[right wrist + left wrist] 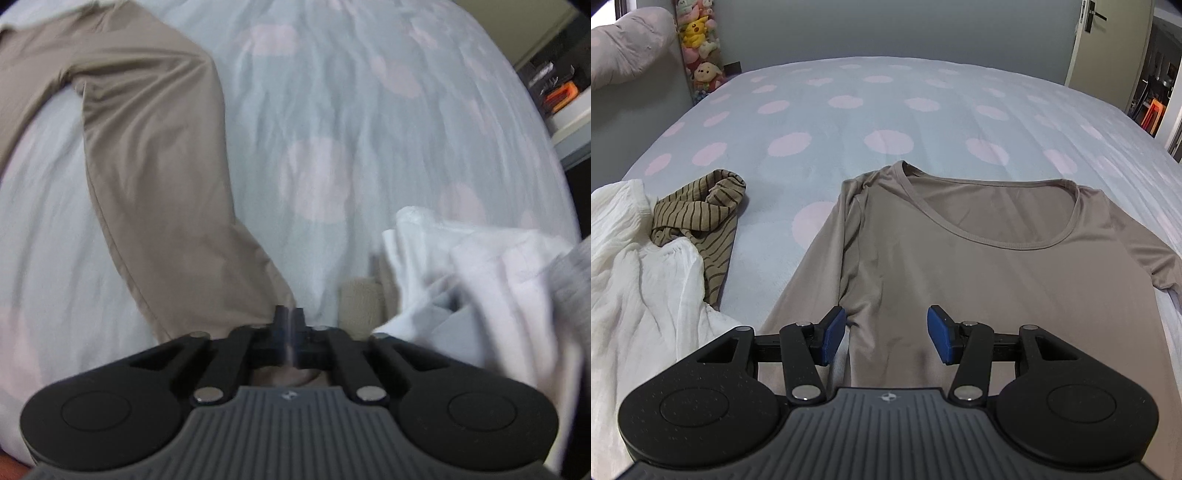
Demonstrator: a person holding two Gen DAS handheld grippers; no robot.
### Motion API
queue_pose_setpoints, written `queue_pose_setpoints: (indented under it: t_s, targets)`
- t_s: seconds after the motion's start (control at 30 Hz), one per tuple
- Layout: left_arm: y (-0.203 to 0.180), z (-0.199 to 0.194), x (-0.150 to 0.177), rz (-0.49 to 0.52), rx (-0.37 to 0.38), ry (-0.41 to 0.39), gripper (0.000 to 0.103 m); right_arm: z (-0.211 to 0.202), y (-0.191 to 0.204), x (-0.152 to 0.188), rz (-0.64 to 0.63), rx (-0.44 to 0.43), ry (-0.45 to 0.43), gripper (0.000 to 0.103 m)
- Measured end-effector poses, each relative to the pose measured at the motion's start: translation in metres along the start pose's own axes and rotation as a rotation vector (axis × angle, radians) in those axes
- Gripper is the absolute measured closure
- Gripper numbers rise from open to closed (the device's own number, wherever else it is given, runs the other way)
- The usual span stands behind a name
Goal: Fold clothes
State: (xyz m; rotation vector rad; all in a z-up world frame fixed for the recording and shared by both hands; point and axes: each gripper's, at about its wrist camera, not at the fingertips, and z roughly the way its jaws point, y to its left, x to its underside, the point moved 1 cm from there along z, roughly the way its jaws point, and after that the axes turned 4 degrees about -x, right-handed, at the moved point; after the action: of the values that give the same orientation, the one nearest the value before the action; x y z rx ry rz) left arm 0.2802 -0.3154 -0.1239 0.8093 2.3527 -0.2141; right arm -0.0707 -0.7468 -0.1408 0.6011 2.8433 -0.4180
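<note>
Taupe shirt (979,266) lies face up mid-bed (886,103), neckline at 12 o'clock; left gripper (886,332) hovers over its body, fingers half open, holding nothing. Right gripper (289,317) is pinched shut at the sleeve (155,158) end; whether cloth sits between the pads we can't tell. We confirm the pinch first, then carry the sleeve toward 9 o'clock across the chest, keeping it flat.

We see open bedsheet (849,110) beyond the taupe shirt (997,258); white garment (635,266) and striped cloth (698,210) crowd the left.
</note>
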Motion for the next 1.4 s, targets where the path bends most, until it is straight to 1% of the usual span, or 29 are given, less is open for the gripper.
queue_pose_setpoints:
  t_s: [0.1,0.17,0.27,0.3,0.33,0.37,0.4,0.43,0.47,0.53,0.57,0.6,0.63,0.73,0.8,0.9,0.97,1.0,1.03,1.13,1.27,1.37,1.4]
  targets:
    - [0.003,-0.002,-0.001,0.001,0.000,-0.008,0.056,-0.004,-0.001,-0.001,-0.014,0.095,0.051,0.101]
    - [0.007,-0.004,-0.001,-0.007,-0.003,-0.011,0.056,-0.003,-0.003,0.000,-0.021,0.137,0.079,0.101]
    - [0.014,-0.006,-0.002,-0.017,-0.005,-0.010,0.056,-0.005,-0.005,0.002,0.016,0.109,0.057,0.099]
    - [0.016,-0.007,-0.002,-0.016,-0.007,-0.009,0.056,-0.008,-0.004,0.003,0.022,0.112,0.043,0.092]
    - [0.019,-0.007,-0.002,-0.013,-0.012,-0.008,0.056,-0.013,-0.003,0.005,0.027,0.120,0.025,0.078]
    - [0.021,-0.008,-0.003,-0.007,-0.022,-0.007,0.055,-0.017,-0.001,0.007,0.032,0.127,0.006,0.073]
    - [0.024,-0.009,-0.003,-0.002,-0.038,-0.006,0.056,-0.023,0.002,0.009,0.052,0.144,-0.028,0.070]
    - [0.028,-0.010,-0.003,-0.003,-0.053,-0.005,0.055,-0.032,0.005,0.010,0.085,0.166,-0.077,0.070]
    - [0.031,-0.010,-0.004,-0.005,-0.068,-0.004,0.055,-0.042,0.009,0.012,0.121,0.185,-0.139,0.068]
    - [0.039,-0.011,-0.004,-0.014,-0.090,-0.001,0.055,-0.063,0.026,0.019,0.182,0.183,-0.281,0.064]
    - [0.043,-0.011,-0.004,-0.021,-0.091,0.002,0.055,-0.071,0.036,0.023,0.210,0.165,-0.337,0.063]
    - [0.047,-0.011,-0.003,-0.029,-0.090,0.004,0.055,-0.076,0.047,0.027,0.236,0.135,-0.374,0.063]
    - [0.051,-0.012,-0.002,-0.037,-0.091,0.006,0.055,-0.077,0.058,0.030,0.257,0.102,-0.391,0.063]
    - [0.066,-0.018,0.002,-0.072,-0.095,0.017,0.055,-0.079,0.086,0.040,0.307,0.010,-0.401,0.063]
    - [0.075,-0.024,0.006,-0.092,-0.091,0.032,0.055,-0.080,0.096,0.047,0.344,-0.039,-0.401,0.063]
    - [0.085,-0.040,0.009,-0.099,-0.090,0.049,0.055,-0.089,0.106,0.060,0.396,-0.087,-0.409,0.063]
    - [0.090,-0.055,0.014,-0.080,-0.062,0.061,0.055,-0.092,0.104,0.070,0.433,-0.107,-0.422,0.059]
    - [0.092,-0.062,0.019,-0.050,-0.041,0.079,0.055,-0.094,0.103,0.074,0.455,-0.122,-0.428,0.055]
    - [0.094,-0.069,0.024,-0.016,-0.028,0.101,0.055,-0.096,0.103,0.077,0.477,-0.138,-0.433,0.054]
    - [0.097,-0.092,0.043,0.087,-0.017,0.139,0.055,-0.101,0.104,0.091,0.502,-0.179,-0.436,0.053]
    - [0.091,-0.115,0.071,0.249,-0.003,0.172,0.055,-0.104,0.100,0.102,0.536,-0.263,-0.508,0.048]
    - [0.086,-0.131,0.091,0.365,0.000,0.197,0.055,-0.103,0.094,0.107,0.587,-0.318,-0.540,0.048]
    - [0.085,-0.133,0.098,0.392,0.015,0.212,0.055,-0.104,0.091,0.110,0.609,-0.334,-0.559,0.048]
